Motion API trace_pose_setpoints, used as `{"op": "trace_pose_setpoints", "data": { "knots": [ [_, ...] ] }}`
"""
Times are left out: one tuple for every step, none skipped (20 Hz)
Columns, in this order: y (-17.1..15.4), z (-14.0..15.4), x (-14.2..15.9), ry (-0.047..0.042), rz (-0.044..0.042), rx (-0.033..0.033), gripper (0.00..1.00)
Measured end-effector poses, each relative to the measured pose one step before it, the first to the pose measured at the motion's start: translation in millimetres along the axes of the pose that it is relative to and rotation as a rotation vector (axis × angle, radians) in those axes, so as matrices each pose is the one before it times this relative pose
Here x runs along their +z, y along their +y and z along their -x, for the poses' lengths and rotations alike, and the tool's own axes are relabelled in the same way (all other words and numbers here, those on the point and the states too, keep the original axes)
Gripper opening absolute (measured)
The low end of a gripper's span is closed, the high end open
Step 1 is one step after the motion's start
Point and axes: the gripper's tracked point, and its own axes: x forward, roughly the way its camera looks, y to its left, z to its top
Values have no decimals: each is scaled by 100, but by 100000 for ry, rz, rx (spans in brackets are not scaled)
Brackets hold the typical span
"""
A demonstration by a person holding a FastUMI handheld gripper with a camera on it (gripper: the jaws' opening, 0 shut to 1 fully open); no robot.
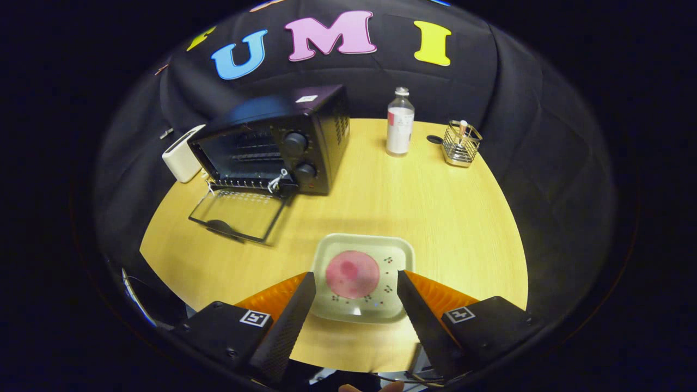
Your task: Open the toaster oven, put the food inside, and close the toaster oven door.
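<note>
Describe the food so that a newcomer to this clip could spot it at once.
Start at the black toaster oven with its door dropped open on the yellow table. Nearer, between the open gripper fingers, lies a pale square plate. The food is the flat pink round slice on it, the table's only pink item.

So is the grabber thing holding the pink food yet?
Gripper: open, holding nothing; its fingers stand either side of the plate with the pink food between them, not pressing on it.
</note>
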Motion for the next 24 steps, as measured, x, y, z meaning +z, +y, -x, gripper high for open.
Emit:
{"op": "trace_pose_setpoints", "data": {
  "knots": [
    [-1174,-697,-700,3100,-81,95,100],
    [-1180,-646,-657,3546,-1368,-170,100],
    [-868,-738,-422,3148,-2380,148,100],
    [-651,-830,-335,2639,-2608,860,100],
    [-666,-652,-243,2539,-1848,343,100],
    [-588,-572,-265,2591,-955,560,100],
    [-504,-631,-105,2009,-471,457,99],
    [-225,-495,-198,2035,-414,569,92],
    [-63,-647,-56,1944,-402,568,88],
    [-43,-705,-44,2087,-509,282,83],
    [-121,-646,-101,2232,-333,215,80],
    [-116,-518,-254,2297,-595,-121,74],
    [-146,-515,-199,2329,-228,-360,70],
    [-126,-104,-256,2791,269,-825,60],
    [-178,-396,572,-1315,458,-817,55],
    [-189,120,-319,1276,1470,-1103,46],
    [-245,-19,21,567,768,-1055,40],
    [55,89,-44,395,-235,668,33],
    [211,-103,166,184,-2,2298,33],
    [224,-271,-219,1032,-1739,2386,28],
    [151,4,418,-569,-1884,3313,15],
    [133,43,79,-942,-1441,3827,12],
    [116,-151,-22,-8,-2104,3510,12],
    [178,161,-302,757,-2832,3136,9]
  ]
}}
